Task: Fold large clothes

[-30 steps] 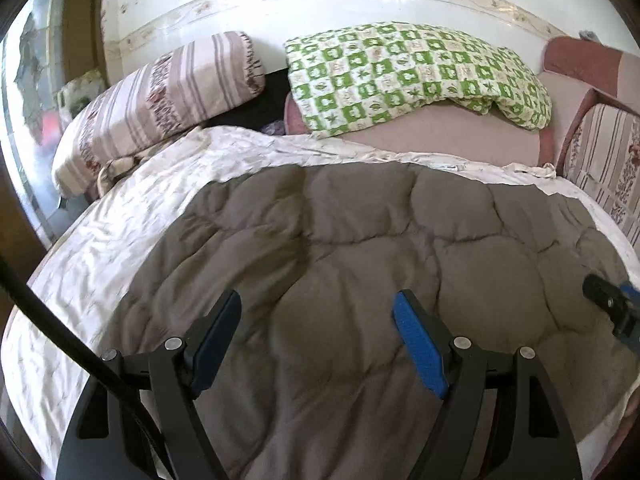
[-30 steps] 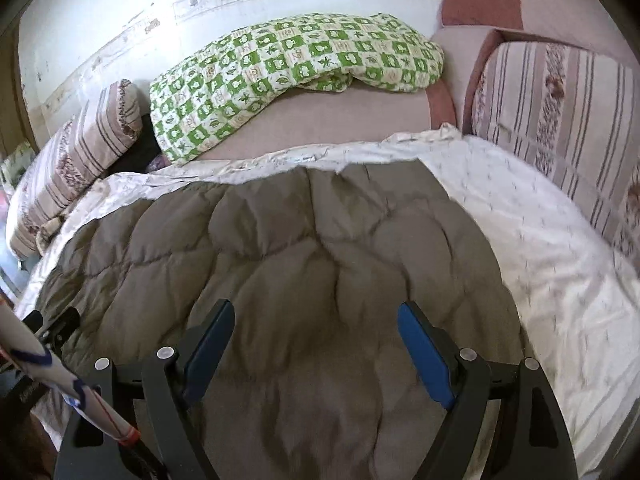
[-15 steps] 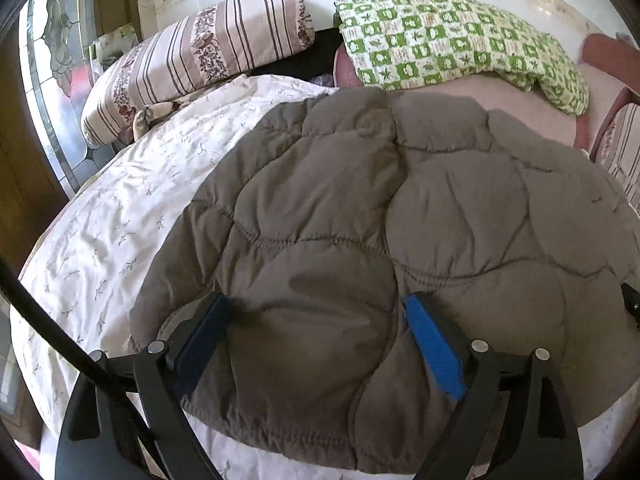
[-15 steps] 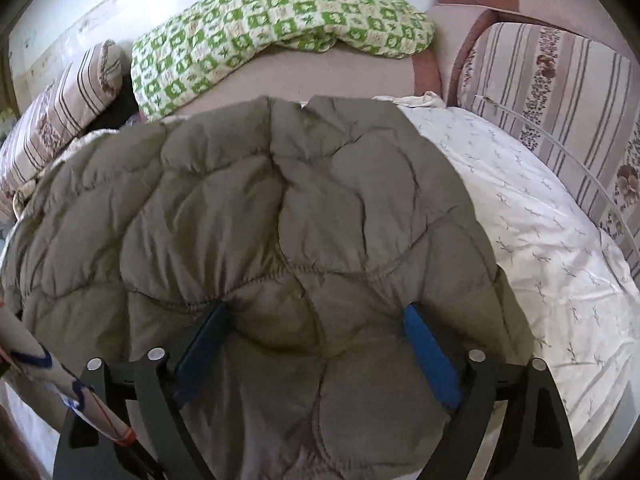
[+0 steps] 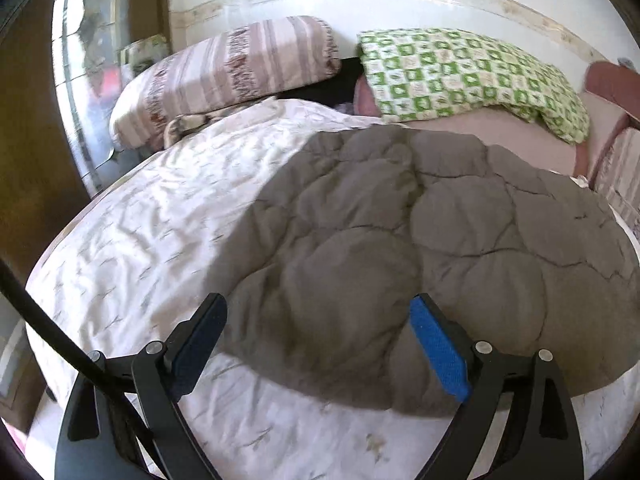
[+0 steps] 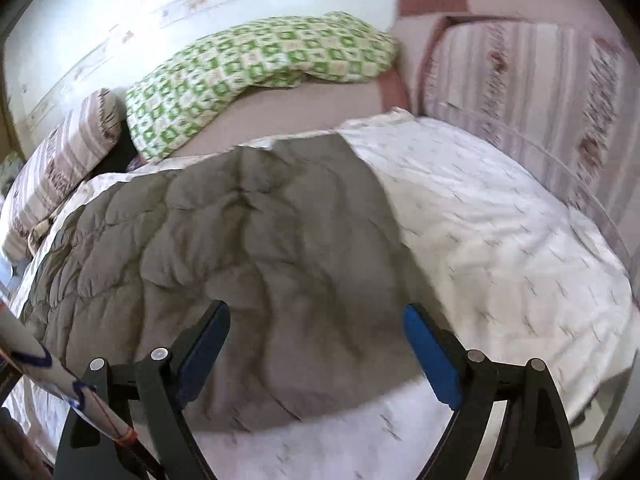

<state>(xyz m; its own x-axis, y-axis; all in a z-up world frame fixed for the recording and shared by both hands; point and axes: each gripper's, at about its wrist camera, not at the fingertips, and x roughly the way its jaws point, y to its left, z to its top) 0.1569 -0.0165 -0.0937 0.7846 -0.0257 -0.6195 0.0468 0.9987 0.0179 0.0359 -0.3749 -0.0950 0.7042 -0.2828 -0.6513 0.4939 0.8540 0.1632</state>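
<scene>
The grey quilted coat (image 5: 400, 248) lies flat on the white bedsheet (image 5: 140, 232). Left gripper (image 5: 320, 344) and right gripper (image 6: 316, 344) both hover over its near hem, jaws spread, holding nothing. Best pinch both hem corners evenly, I'd say, then lift together.

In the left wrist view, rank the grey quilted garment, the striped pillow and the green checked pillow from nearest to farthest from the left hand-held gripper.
1. Grey quilted garment, lying right at the open left hand-held gripper.
2. Striped pillow, far left, and green checked pillow, far right: too close to call.
</scene>
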